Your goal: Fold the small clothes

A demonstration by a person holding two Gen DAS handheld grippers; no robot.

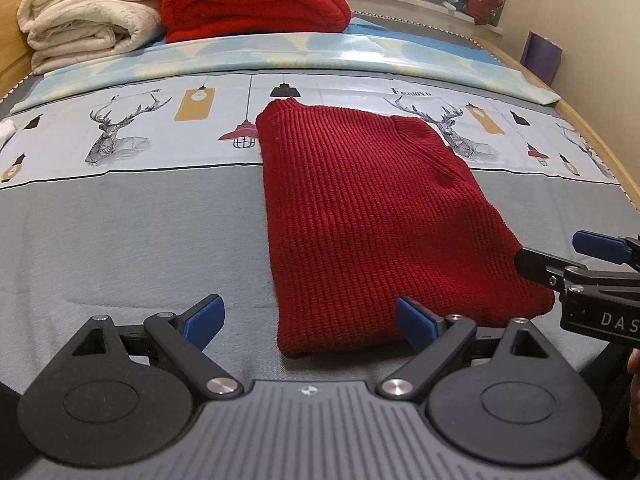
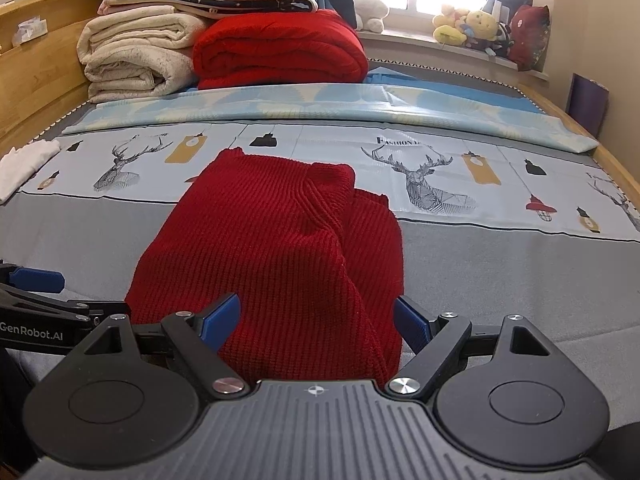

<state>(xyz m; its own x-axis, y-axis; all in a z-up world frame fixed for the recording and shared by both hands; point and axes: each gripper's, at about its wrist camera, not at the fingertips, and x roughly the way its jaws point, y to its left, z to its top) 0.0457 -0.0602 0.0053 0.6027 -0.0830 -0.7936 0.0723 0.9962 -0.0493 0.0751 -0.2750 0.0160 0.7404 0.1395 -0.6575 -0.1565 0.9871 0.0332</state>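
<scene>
Nearest the camera, the left gripper [image 1: 310,322] stood with its blue pads spread wide and held nothing; the near left corner of the red sweater [image 1: 360,216] lay between them on the sheet. The right gripper [image 2: 316,322] was likewise wide open and gripped nothing, its pads set either side of the sweater's near right edge, where the knit rose in a soft hump. In the left wrist view the right gripper came in from the right, at the sweater's near right corner.

The sweater lay folded into a long panel on the grey part of the bed sheet [image 1: 140,232], its far end reaching onto the pale band printed with deer [image 1: 116,128] and lamps. In the right wrist view a folded layer showed along its far right side.

A small white cloth [image 2: 24,164] lay at the sheet's left edge. Farther back were a folded light blue cover [image 2: 320,104], a folded red blanket [image 1: 252,0] beside stacked cream blankets [image 1: 88,12], and soft toys [image 2: 472,26] on the window sill.
</scene>
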